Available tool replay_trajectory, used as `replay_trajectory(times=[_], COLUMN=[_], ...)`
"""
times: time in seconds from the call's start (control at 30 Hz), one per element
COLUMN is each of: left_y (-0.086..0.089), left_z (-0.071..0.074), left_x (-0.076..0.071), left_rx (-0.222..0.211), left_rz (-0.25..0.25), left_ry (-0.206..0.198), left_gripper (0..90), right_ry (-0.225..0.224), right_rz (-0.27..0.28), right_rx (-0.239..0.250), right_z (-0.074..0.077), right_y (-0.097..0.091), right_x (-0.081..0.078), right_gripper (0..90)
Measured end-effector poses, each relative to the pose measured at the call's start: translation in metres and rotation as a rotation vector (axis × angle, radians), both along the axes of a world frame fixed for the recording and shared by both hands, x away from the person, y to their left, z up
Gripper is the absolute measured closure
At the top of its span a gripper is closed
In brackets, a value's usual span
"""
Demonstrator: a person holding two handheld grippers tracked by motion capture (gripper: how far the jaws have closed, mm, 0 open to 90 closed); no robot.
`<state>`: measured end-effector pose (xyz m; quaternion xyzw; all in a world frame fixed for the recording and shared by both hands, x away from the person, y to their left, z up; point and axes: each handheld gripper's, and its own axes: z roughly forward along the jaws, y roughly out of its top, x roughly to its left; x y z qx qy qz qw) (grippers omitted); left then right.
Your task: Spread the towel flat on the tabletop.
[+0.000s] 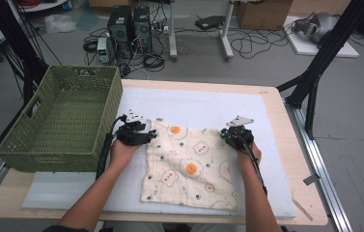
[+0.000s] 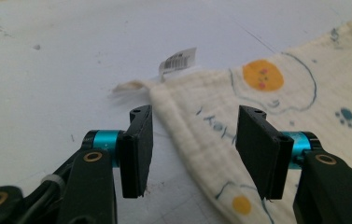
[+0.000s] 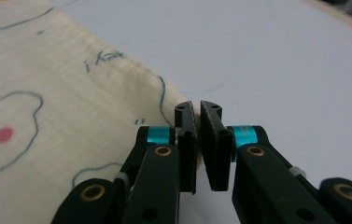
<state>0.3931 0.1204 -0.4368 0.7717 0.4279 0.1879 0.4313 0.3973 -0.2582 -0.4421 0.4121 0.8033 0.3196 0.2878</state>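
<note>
On the white mat that covers the wooden table, a cream muslin cloth printed with bears and fried eggs lies spread flat, its near edge toward the person and its far edge between the two grippers. The left gripper sits at the cloth's far left corner, just beside the green woven basket that stands on the left side of the table. In the left gripper view its jaws stand apart, released, with the hemmed edge of the cloth running up between them and neither pad pressing on it; a small white barcode label sticks up from the corner just beyond. The right gripper rests at the cloth's far right corner. In the right gripper view its jaws are clenched almost together right at the cloth's edge, and a sliver of cream fabric seems to be pinched between the pads, though the gap is too narrow and dark to be sure how much is caught. Both forearms come in from the bottom, one on either side of the cloth.
</note>
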Motion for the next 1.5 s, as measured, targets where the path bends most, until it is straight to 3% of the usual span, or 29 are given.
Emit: replay_trajectory(times=[0.1,0.2,0.27,0.37,0.43,0.53,0.6,0.67,0.7,0.77,0.83,0.87,0.93,1.0,1.07,1.1,1.17,1.2,1.23,1.3,1.37,1.5], left_y=[-0.006,-0.013,-0.016,-0.022,-0.027,-0.037,-0.036,-0.023,-0.017,-0.009,-0.007,-0.006,-0.006,-0.006,-0.005,-0.005,-0.005,-0.006,-0.007,-0.008,-0.008,-0.002], left_z=[-0.002,-0.006,-0.008,-0.012,-0.013,-0.012,-0.011,-0.011,-0.011,-0.011,-0.011,-0.011,-0.012,-0.012,-0.011,-0.009,-0.007,-0.005,-0.003,0.0,0.002,-0.002], left_x=[-0.001,-0.001,0.001,0.004,0.004,-0.001,0.001,0.007,0.009,0.011,0.011,0.011,0.01,0.008,0.007,0.006,0.003,0.001,-0.001,-0.007,-0.018,-0.032], left_rx=[0.02,0.07,0.065,0.075,0.115,0.206,0.251,0.214,0.182,0.172,0.145,0.128,0.097,0.091,0.079,0.079,0.069,0.067,0.064,0.053,0.019,0.035], left_rz=[-0.017,-0.031,-0.027,-0.032,-0.067,-0.122,-0.052,0.025,0.039,0.042,0.057,0.069,0.071,0.064,0.055,0.046,0.035,0.019,0.007,-0.022,-0.04,-0.075], left_ry=[0.006,-0.007,-0.006,0.004,-0.008,-0.071,-0.081,-0.049,-0.033,-0.024,-0.016,-0.015,-0.006,-0.009,0.008,0.013,0.015,0.015,0.018,0.017,-0.013,0.012], left_gripper=[46.8,47.0,47.1,48.8,57.2,83.6,86.4,86.6,86.5,85.1,76.4,68.0,54.8,50.4,46.9,45.5,45.3,45.4,45.3,45.3,47.7,49.3], right_ry=[-0.046,-0.026,-0.015,-0.047,-0.035,-0.045,-0.03,-0.022,-0.013,0.009,0.028,0.039,0.077,0.111,0.122,0.116,0.085,0.079,0.068,0.071,0.058,0.028], right_rz=[-0.109,-0.095,-0.074,-0.061,-0.055,-0.034,-0.021,-0.018,-0.021,-0.014,-0.002,0.016,0.024,0.028,0.043,0.051,-0.008,-0.032,-0.077,-0.101,-0.098,-0.072], right_rx=[-0.023,0.016,0.039,0.084,0.126,0.142,0.144,0.156,0.162,0.174,0.177,0.177,0.216,0.188,0.203,0.185,0.098,0.091,0.096,0.127,0.123,0.155], right_z=[0.003,0.005,0.008,0.015,0.018,0.021,0.019,0.015,0.014,0.009,0.005,0.001,-0.006,-0.008,-0.008,-0.007,-0.004,-0.004,-0.005,-0.005,-0.004,0.006], right_y=[-0.003,-0.004,-0.006,-0.013,-0.019,-0.023,-0.025,-0.026,-0.026,-0.024,-0.018,-0.014,-0.008,-0.003,-0.004,-0.005,-0.004,-0.006,-0.01,-0.016,-0.015,-0.017], right_x=[0.001,-0.002,-0.007,-0.018,-0.024,-0.032,-0.036,-0.039,-0.041,-0.042,-0.041,-0.038,-0.033,-0.029,-0.027,-0.027,-0.026,-0.026,-0.025,-0.026,-0.029,-0.038], right_gripper=[79.3,62.7,59.5,55.0,51.2,52.2,54.3,55.2,55.2,55.2,55.2,55.2,55.3,62.4,80.1,86.2,86.6,86.6,86.4,83.3,74.9,61.7])
